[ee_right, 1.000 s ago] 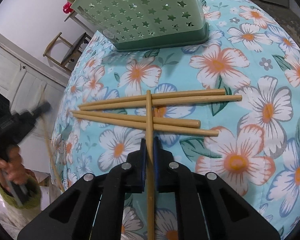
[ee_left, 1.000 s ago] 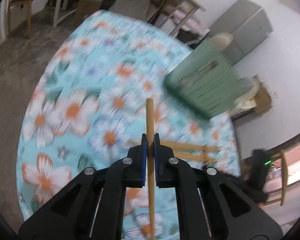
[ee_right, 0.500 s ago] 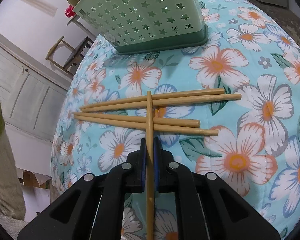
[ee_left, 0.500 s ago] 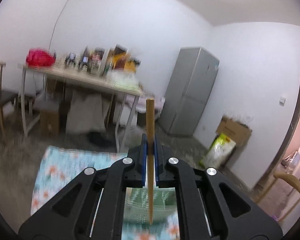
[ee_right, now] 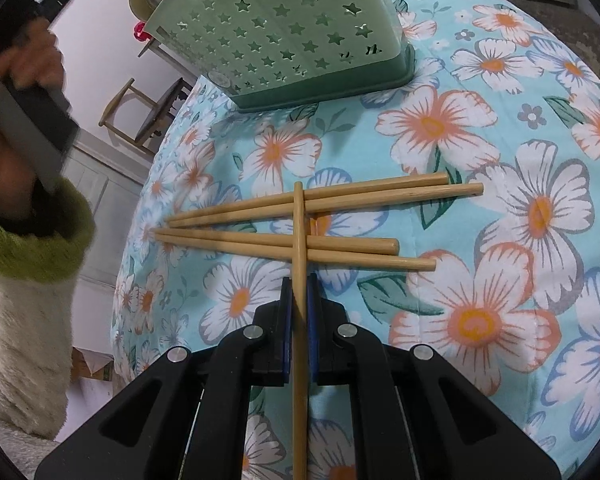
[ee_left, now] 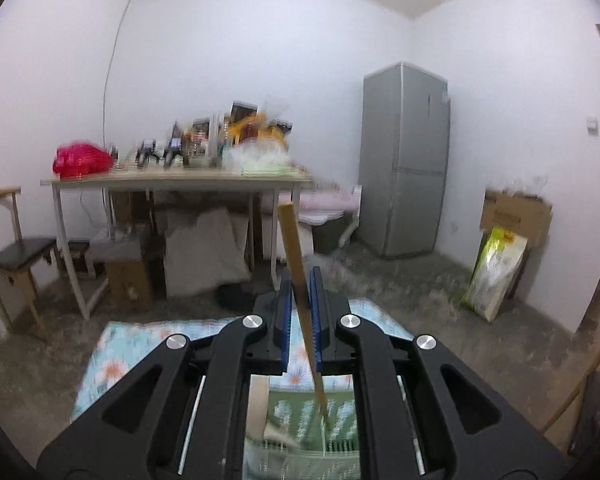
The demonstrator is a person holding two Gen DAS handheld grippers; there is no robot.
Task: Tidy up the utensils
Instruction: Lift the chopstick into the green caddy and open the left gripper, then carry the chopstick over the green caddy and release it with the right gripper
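Observation:
My left gripper [ee_left: 300,280] has its jaws slightly parted, and a wooden chopstick [ee_left: 296,264] leans tilted between them, its lower tip over the green holder [ee_left: 300,432] just below. My right gripper [ee_right: 299,284] is shut on another chopstick [ee_right: 299,240], held above several chopsticks [ee_right: 340,196] lying across the floral tablecloth [ee_right: 480,320]. The green star-punched holder [ee_right: 284,36] stands at the far side of the table in the right wrist view.
The person's left hand and green cuff [ee_right: 28,216] show at the left of the right wrist view. Beyond the table stand a cluttered desk [ee_left: 172,176], a chair [ee_left: 12,252], a grey fridge [ee_left: 404,160] and a box with a bag [ee_left: 500,264].
The left gripper swung up from the table to level over the green holder. Its jaws have loosened and its chopstick has tilted. The right gripper has barely moved.

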